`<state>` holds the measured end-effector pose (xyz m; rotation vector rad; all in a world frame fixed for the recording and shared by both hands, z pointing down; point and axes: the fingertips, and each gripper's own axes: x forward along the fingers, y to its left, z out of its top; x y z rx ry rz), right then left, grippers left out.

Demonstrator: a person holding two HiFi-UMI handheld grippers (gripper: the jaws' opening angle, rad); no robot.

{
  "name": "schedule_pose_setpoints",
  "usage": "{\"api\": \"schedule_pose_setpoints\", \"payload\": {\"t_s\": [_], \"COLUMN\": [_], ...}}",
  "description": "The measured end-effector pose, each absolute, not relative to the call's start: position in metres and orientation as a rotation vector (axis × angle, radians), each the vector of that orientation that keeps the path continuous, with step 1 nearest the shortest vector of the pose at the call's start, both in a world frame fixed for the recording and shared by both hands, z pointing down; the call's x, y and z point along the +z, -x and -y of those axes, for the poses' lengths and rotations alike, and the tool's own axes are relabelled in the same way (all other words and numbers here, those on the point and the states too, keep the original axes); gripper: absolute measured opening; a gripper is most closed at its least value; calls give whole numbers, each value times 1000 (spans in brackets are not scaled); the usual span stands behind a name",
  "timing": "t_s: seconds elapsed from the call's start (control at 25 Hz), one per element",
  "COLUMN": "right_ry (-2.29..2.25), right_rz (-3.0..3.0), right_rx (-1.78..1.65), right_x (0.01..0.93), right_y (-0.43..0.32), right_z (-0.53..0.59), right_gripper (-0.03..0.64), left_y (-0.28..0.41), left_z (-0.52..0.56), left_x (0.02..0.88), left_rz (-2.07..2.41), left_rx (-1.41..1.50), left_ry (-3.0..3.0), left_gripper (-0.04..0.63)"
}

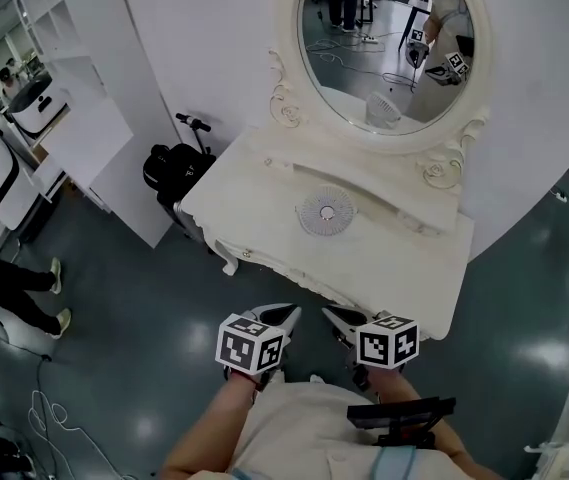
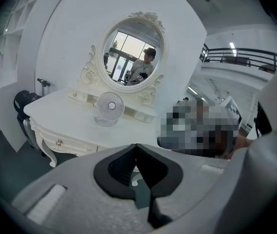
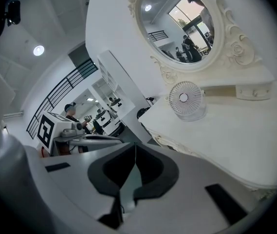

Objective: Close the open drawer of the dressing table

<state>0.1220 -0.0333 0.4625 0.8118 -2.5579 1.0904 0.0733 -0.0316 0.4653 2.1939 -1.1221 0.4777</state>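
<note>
The white dressing table (image 1: 264, 198) with its oval mirror (image 1: 389, 38) stands ahead of me, and a small round fan (image 1: 325, 211) sits on its top. Its front drawer face with a small knob (image 2: 59, 143) lies flush with the carved front; no drawer stands out in any view. Both grippers hang side by side just short of the table's front edge, touching nothing. My left gripper (image 1: 289, 313) (image 2: 136, 147) is shut and empty. My right gripper (image 1: 332, 316) (image 3: 135, 145) is shut and empty too. The right gripper view shows the left gripper (image 3: 87, 139) beside it.
A black bag with a handle (image 1: 174, 168) leans at the table's left end. A white shelf unit (image 1: 69, 108) stands further left, with people (image 1: 9, 283) and loose cables (image 1: 44, 418) on the dark floor. A white partition (image 1: 204, 38) backs the table.
</note>
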Motion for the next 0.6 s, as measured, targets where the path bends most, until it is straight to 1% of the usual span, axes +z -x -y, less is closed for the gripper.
{"api": "schedule_pose_setpoints", "payload": {"t_s": [0.6], "right_ry": [-784], "right_rz": [2553], "right_rx": [1067], "right_x": [462], "right_y": [-123], "right_z": [30], "right_gripper": [15], "left_y": [-78], "left_z": [29], "left_x": [468], "left_rz": [1104], "left_rx": [477], "left_ry": [-2173], "left_gripper": [11]}}
